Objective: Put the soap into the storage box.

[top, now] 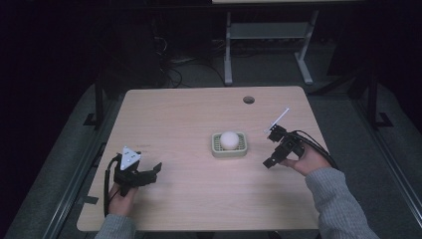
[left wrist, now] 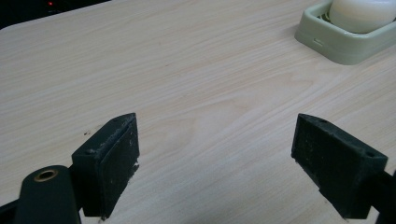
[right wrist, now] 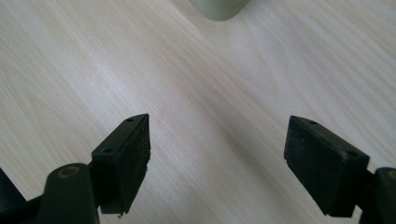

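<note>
Both tongs, left [top: 155, 169] and right [top: 269, 147], gape empty; right should square up on the white soap [top: 229, 140] in its green dish [top: 217, 148].

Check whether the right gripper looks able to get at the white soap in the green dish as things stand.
Probably yes. The right gripper is open beside the green soap dish, with bare table between them. The white soap sits exposed above the dish rim, with nothing covering it.
</note>
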Demonstrator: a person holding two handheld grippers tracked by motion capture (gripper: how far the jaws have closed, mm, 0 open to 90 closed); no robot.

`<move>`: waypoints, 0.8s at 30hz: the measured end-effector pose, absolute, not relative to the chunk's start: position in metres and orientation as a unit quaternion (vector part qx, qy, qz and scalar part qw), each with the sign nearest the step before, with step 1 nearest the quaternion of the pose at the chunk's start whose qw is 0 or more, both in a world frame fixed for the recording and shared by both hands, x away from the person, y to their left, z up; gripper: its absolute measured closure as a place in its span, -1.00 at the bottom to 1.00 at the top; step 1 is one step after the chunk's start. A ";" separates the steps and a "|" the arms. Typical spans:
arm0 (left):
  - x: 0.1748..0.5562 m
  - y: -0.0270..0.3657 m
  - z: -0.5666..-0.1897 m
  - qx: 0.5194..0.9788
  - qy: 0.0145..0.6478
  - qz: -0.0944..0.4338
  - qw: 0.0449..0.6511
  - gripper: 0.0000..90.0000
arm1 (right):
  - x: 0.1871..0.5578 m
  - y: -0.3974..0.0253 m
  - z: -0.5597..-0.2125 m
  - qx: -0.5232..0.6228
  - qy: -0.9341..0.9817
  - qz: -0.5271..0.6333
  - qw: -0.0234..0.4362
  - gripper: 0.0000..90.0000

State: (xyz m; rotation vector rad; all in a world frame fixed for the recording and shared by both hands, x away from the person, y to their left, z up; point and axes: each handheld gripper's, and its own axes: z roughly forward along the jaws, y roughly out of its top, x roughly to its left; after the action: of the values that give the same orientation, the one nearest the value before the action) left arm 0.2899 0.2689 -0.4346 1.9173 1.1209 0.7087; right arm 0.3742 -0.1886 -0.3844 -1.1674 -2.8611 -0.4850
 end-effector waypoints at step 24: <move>0.290 0.268 -0.435 0.755 0.445 0.278 0.392 -0.67 | 0.343 -0.219 -0.407 -0.394 -0.903 -0.170 0.008 -0.49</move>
State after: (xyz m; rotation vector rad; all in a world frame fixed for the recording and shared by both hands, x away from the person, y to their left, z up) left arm 0.2898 0.2684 -0.4350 1.9179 1.1291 0.7065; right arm 0.3433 -0.2190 -0.4074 -1.2321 -2.8224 -0.5313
